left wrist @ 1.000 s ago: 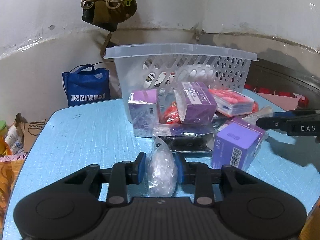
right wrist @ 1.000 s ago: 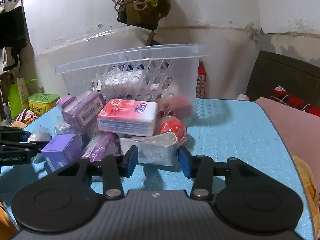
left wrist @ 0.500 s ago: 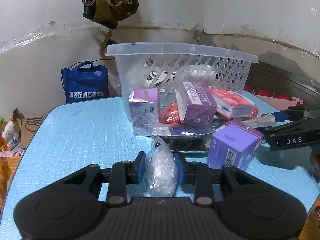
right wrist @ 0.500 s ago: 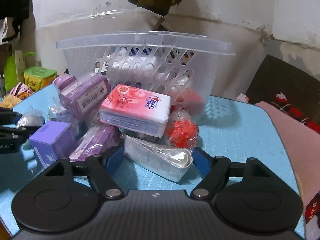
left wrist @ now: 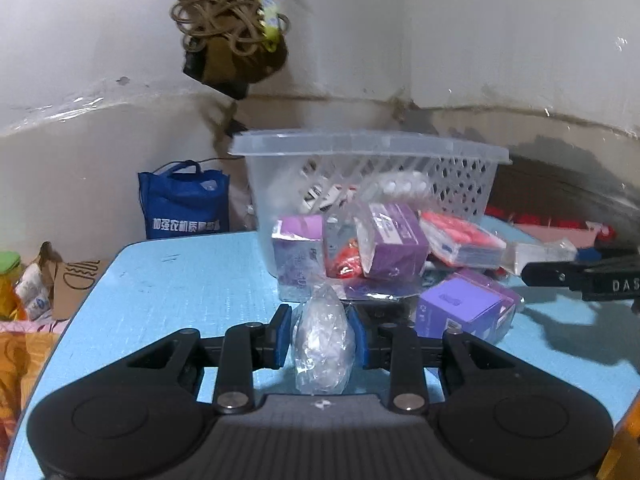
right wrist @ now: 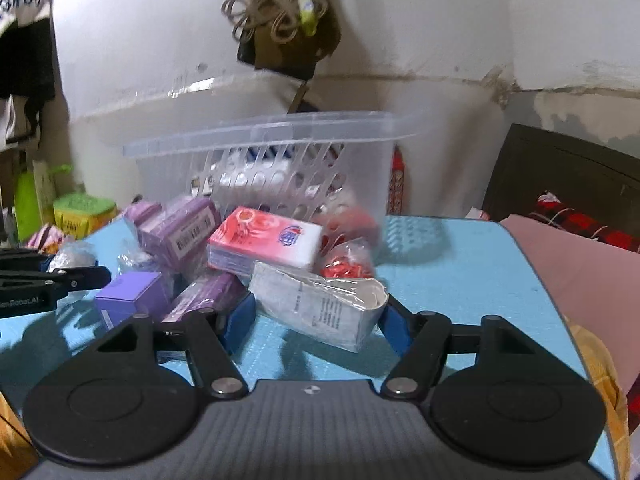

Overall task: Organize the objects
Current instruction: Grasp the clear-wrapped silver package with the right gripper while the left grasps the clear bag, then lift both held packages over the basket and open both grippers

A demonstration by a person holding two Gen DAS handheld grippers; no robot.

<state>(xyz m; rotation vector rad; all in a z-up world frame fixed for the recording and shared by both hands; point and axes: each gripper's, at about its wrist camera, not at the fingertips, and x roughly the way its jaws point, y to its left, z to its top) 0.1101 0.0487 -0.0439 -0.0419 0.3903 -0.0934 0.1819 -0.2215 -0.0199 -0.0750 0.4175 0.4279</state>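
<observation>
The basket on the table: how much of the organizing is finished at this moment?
Done: the basket already holds a few items behind its lattice. In hand: the left gripper is shut on a clear plastic bag; the right gripper is closing around a white wrapped box. Left: purple boxes, a red tissue pack and red bags remain on the table.

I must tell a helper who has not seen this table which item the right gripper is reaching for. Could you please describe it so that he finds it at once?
Start at the clear plastic basket on the blue table; a pile of packets lies in front of it. The nearest one is a white box in clear wrap, between the closing jaws of the right gripper. Its neighbours are purple, pink or red; only this one is white with small black print.
</observation>
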